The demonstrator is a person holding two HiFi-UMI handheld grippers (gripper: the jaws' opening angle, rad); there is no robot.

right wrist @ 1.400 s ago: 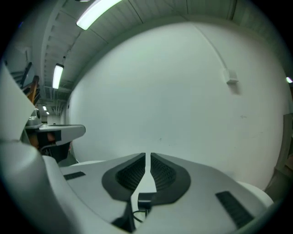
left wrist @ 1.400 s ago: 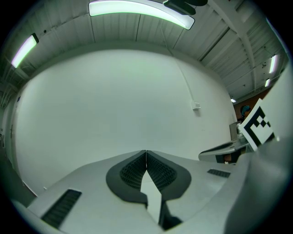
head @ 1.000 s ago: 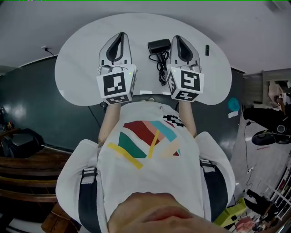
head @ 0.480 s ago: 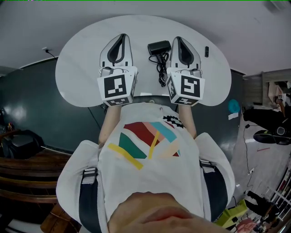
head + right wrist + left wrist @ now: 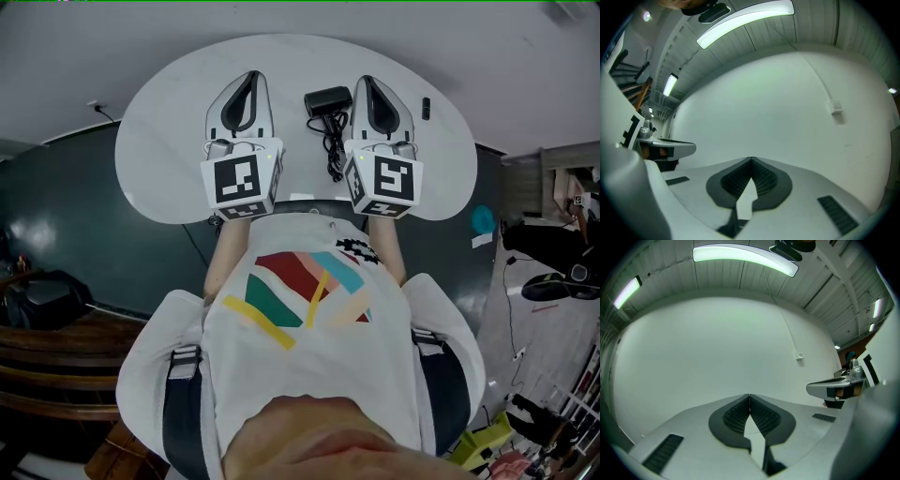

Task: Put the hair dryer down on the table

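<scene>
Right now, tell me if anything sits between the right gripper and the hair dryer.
Nothing visible does. The hair dryer lies on the table, close beside the shut right gripper, on its left in the head view.

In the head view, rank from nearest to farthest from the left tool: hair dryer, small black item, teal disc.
1. Hair dryer, right of the left tool.
2. Small black item, near the table's right edge.
3. Teal disc, off the table, far right.
</scene>
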